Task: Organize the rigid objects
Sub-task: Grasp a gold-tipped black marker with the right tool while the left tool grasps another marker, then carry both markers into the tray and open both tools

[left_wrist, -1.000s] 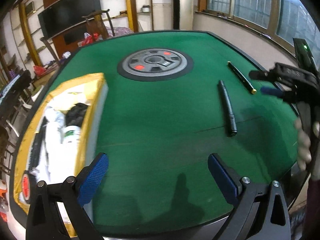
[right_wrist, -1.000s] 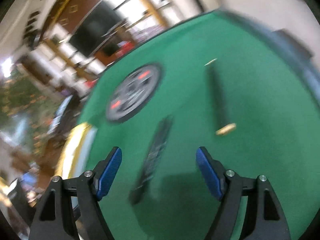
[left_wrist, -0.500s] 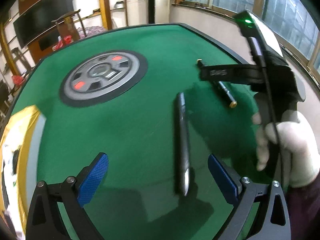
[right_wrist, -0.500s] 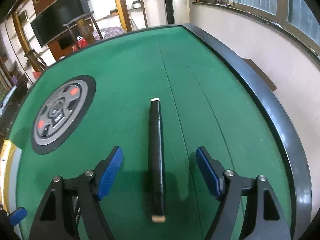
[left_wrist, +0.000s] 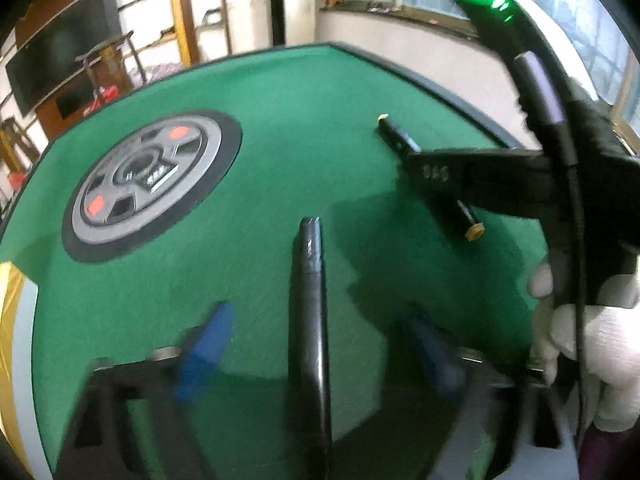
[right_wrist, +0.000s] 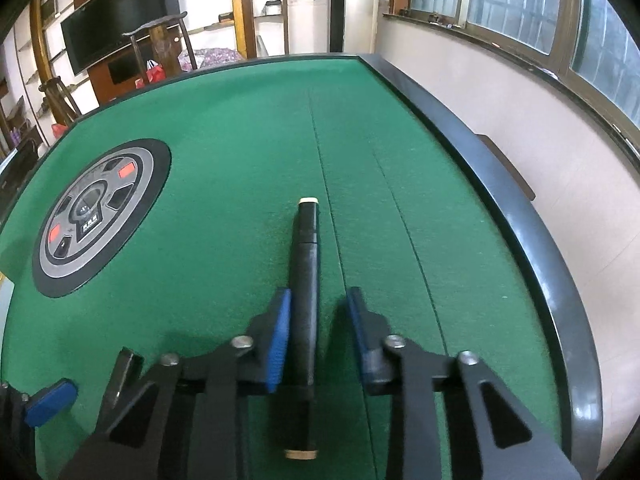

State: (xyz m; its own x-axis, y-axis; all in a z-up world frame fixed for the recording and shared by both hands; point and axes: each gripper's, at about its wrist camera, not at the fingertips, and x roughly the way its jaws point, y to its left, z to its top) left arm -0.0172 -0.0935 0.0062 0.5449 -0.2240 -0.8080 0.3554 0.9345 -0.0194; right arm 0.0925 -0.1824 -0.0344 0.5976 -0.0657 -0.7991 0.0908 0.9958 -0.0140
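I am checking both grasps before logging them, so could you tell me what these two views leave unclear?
- Left wrist view: the left gripper is closing around the dark pen, but motion blur hides any contact, and the pen's near end is cut off.
- Right wrist view: the right gripper is closing around the gold-tipped marker; the right pad appears still clear of it.
- Left wrist view: the right gripper covers the marker's middle.
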